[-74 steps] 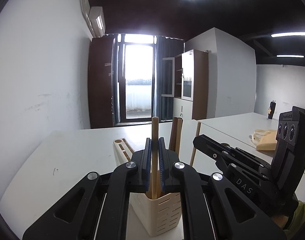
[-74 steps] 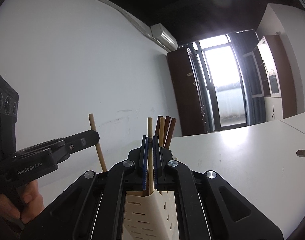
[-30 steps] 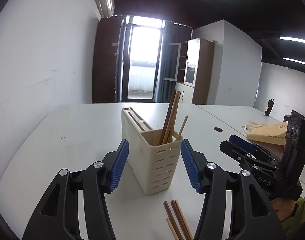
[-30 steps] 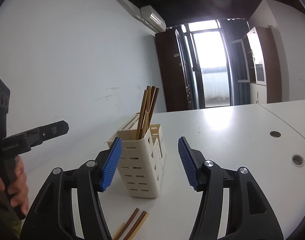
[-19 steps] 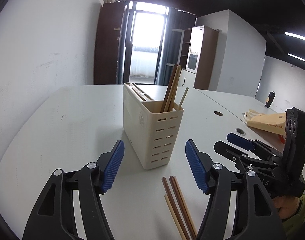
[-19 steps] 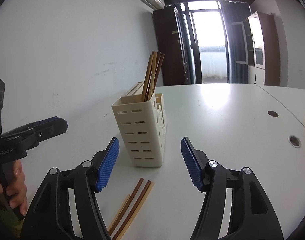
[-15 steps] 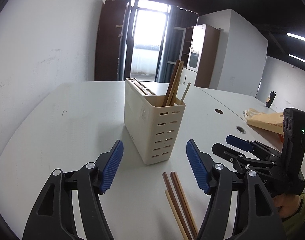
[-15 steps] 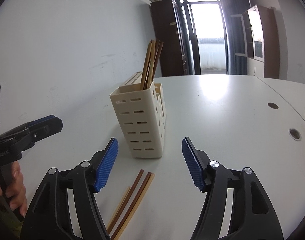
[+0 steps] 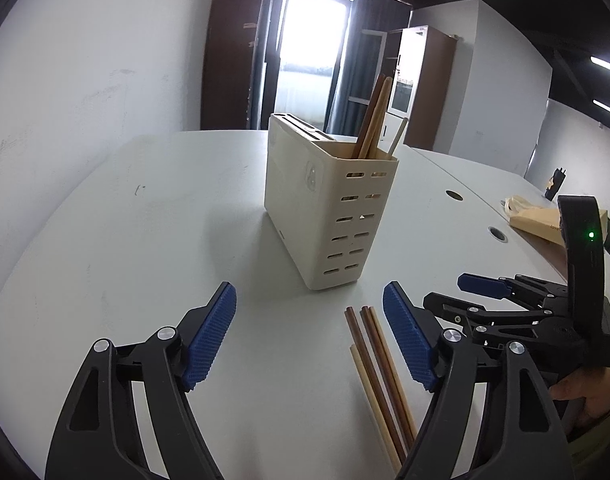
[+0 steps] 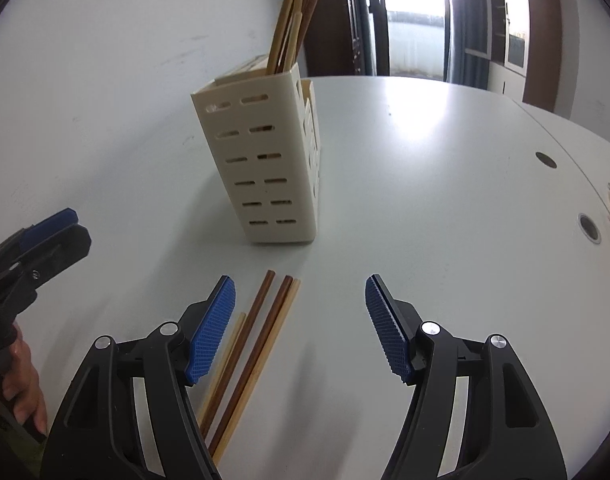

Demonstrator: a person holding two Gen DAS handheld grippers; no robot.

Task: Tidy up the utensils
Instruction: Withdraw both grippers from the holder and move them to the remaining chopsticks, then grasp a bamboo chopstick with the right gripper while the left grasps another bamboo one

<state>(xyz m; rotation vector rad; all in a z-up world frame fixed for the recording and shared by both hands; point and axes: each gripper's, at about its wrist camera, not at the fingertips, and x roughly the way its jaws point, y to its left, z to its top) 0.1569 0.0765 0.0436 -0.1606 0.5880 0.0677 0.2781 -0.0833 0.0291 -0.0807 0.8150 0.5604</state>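
Observation:
A cream slotted utensil holder [image 9: 329, 216] [image 10: 265, 168] stands upright on the white table, with several wooden chopsticks [image 9: 371, 120] [image 10: 293, 20] sticking out of it. More loose chopsticks [image 9: 379, 364] [image 10: 257, 344], dark and pale, lie side by side on the table in front of it. My left gripper [image 9: 308, 300] [image 10: 53, 232] hovers over the table before the holder; its jaws are opening and hold nothing. My right gripper [image 10: 299, 292] [image 9: 465, 296] is open and empty above the loose chopsticks, which run under its left finger.
Two round cable holes [image 9: 454, 195] [image 9: 498, 234] and a tan paper bag [image 9: 537, 224] sit to the right on the table [image 10: 425, 200]. A white wall borders the left side. A person's hands [image 9: 585, 392] [image 10: 17, 380] hold the grippers.
Both grippers were shut on a chopstick over the holder; now both are open and empty. They have sunk and tilted down, bringing the loose chopsticks on the table into view.

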